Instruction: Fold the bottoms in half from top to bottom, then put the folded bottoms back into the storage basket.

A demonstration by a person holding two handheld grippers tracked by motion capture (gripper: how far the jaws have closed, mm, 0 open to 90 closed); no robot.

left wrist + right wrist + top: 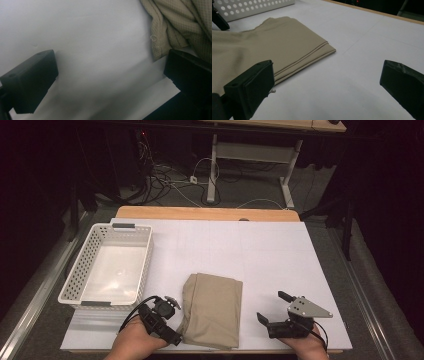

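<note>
both grippers, the left gripper (172, 320) and the right gripper (272, 307), sit spread wide flanking the folded tan cloth (212, 309) at the table's near edge, seemingly poised to grasp it for the white basket (80, 267).

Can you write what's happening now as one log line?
left gripper: open, beside folded tan cloth | right gripper: open, apart | white basket: nothing inside

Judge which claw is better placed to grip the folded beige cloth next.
Left, probably. The left claw sits open right at the near left corner of the beige cloth, whose bunched edge lies beside one jaw in its own view. The right claw, also open, stands apart over bare white table.
</note>
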